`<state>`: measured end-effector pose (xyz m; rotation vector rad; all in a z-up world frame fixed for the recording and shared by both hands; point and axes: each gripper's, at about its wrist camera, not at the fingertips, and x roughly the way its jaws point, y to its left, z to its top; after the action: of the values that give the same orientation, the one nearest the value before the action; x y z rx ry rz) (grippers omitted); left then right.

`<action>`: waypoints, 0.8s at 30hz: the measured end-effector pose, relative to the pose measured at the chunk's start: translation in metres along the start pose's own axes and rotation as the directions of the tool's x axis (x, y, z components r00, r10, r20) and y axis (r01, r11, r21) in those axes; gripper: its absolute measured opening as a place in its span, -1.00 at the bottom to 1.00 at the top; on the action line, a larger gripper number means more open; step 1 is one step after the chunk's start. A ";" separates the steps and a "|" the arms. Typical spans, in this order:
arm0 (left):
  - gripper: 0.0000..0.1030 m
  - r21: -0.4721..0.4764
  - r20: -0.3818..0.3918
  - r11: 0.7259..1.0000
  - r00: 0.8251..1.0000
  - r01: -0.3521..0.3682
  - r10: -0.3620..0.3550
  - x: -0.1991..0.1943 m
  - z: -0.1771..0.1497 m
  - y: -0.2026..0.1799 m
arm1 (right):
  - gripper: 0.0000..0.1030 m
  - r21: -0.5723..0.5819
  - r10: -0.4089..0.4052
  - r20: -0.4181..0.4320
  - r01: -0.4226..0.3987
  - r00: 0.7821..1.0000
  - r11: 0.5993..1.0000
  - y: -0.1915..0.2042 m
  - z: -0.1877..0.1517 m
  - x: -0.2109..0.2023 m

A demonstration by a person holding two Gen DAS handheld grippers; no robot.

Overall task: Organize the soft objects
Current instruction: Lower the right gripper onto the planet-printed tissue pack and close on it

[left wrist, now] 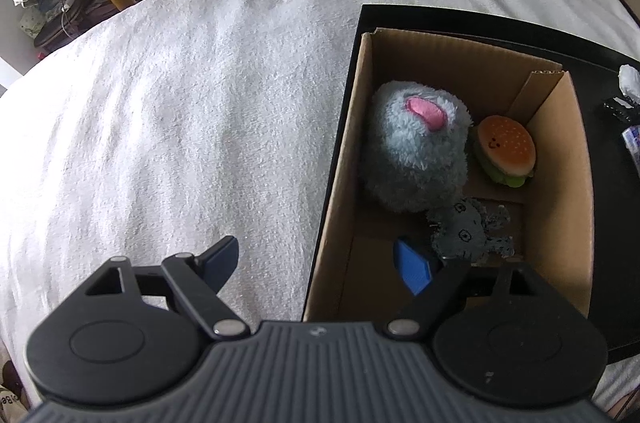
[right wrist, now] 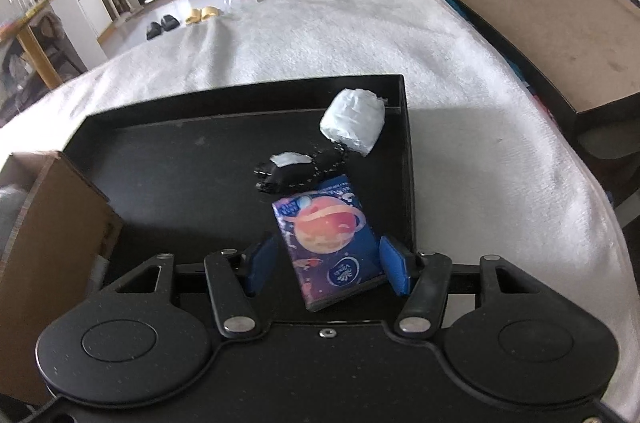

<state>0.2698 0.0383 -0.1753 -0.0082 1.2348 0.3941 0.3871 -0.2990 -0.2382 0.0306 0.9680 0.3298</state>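
Left wrist view only: cardboard box (left wrist: 452,159) holding grey plush (left wrist: 416,151), burger toy (left wrist: 505,151), small grey doll (left wrist: 468,233). My left gripper (left wrist: 320,265) has its jaws open and empty, straddling the box's left wall. Right wrist view only: my right gripper (right wrist: 326,265) with jaws around the tissue pack (right wrist: 332,243), over the black tray (right wrist: 180,159); grip unclear. Planet print; logo text unreadable.

Soft daylight enters from the bright doorway at upper left of both views. The fluffy white towel cover (left wrist: 208,95) appears nearly overexposed; fisheye curvature bends edges, and corners vignette dark.
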 end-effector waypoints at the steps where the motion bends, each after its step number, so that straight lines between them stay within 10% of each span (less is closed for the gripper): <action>1: 0.62 0.001 0.006 1.000 1.000 -0.002 0.002 -0.001 0.000 0.000 | 0.10 -0.009 -0.009 0.000 0.009 1.000 1.000 0.000 -0.001 0.002; 9: 0.62 0.005 0.019 1.000 1.000 -0.010 0.010 -0.006 0.000 -0.002 | 0.08 -0.140 -0.059 0.001 0.058 0.998 0.988 0.014 -0.009 0.010; 24: 0.62 0.002 0.020 1.000 1.000 -0.003 0.003 -0.013 -0.006 0.006 | -0.04 -0.010 0.052 -0.073 -0.053 0.996 0.999 0.007 -0.012 -0.015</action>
<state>0.2589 0.0386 -0.1638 -0.0004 1.2153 0.3950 0.3677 -0.2986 -0.2318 0.0333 1.0388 0.3876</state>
